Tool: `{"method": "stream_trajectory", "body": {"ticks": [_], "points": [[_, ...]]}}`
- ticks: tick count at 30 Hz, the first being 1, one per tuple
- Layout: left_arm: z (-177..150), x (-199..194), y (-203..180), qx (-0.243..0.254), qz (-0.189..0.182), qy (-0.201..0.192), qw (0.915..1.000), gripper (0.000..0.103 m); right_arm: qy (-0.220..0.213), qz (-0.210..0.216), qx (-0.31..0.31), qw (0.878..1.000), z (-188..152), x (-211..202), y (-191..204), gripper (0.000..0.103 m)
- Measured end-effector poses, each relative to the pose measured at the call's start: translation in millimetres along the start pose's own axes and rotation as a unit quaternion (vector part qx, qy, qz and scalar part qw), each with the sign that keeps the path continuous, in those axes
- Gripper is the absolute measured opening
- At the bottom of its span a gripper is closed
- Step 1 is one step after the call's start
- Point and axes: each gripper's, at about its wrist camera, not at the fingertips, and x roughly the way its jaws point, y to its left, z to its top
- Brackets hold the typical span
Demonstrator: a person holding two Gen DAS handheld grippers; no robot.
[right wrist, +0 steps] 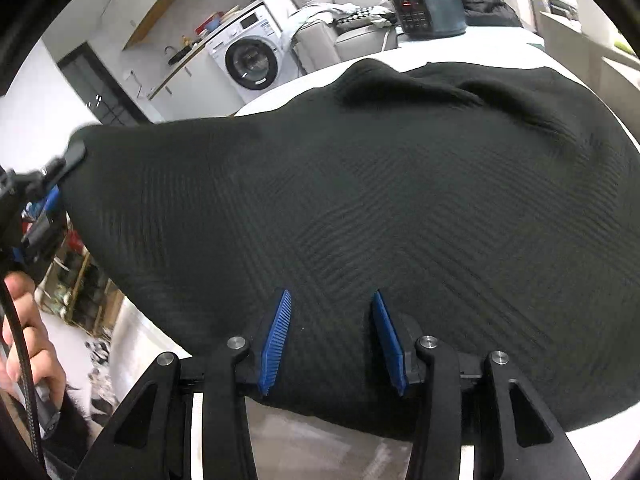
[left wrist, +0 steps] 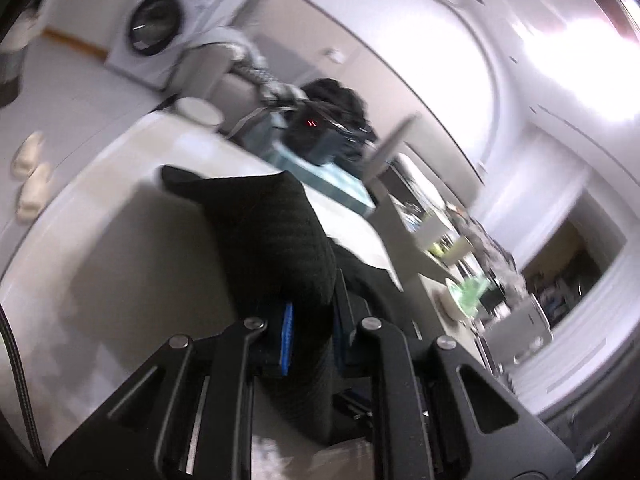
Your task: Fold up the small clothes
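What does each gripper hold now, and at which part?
Both hold the black garment: the left gripper is shut on a bunched corner, the right gripper straddles its near edge, grip unclear.

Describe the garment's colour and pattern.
Black garment with a ribbed chevron-like knit texture, clearest in the right wrist view.

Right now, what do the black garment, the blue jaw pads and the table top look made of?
Black garment: looks like knit fabric, matte, with fine diagonal ribbing and soft folds.
Blue pads: probably rubber or soft plastic, ridged like a comb.
Table top: hard, smooth, off-white with a slight sheen; could be laminate or stone, can't tell.
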Motion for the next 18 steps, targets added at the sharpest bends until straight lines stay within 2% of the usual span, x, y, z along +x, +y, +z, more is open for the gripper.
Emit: {"method": "stream_trajectory", "body": {"ticks": [5,8,10,14,16,18], "points": [[0.5,52.6,-80.6,0.085,-0.052,0.04,0.9942,0.012,-0.039,-0.017,0.025,0.999,4.0,-38.6,-27.2,0.044],[-20.2,96.1,-133.6,0.14,-0.089,0.086,0.9824,0.012,-0.075,-0.04,0.056,0.995,4.6,-73.8,-56.1,0.044],[-43.3,130.5,-160.6,0.158,-0.11,0.138,0.9715,0.013,-0.099,-0.059,0.08,0.99,0.7,-96.9,-77.5,0.045],[-96.1,180.4,-180.9,0.178,-0.131,0.233,0.9471,0.021,-0.132,-0.097,0.133,0.978,-14.0,-134.9,-123.3,0.045],[-110.1,185.5,-174.0,0.171,-0.138,0.256,0.9414,0.027,-0.135,-0.1,0.158,0.973,-18.7,-145.3,-142.5,0.045],[-115.9,176.8,-166.9,0.167,-0.133,0.254,0.9433,0.03,-0.136,-0.084,0.173,0.972,-19.5,-150.4,-155.8,0.047]]}}
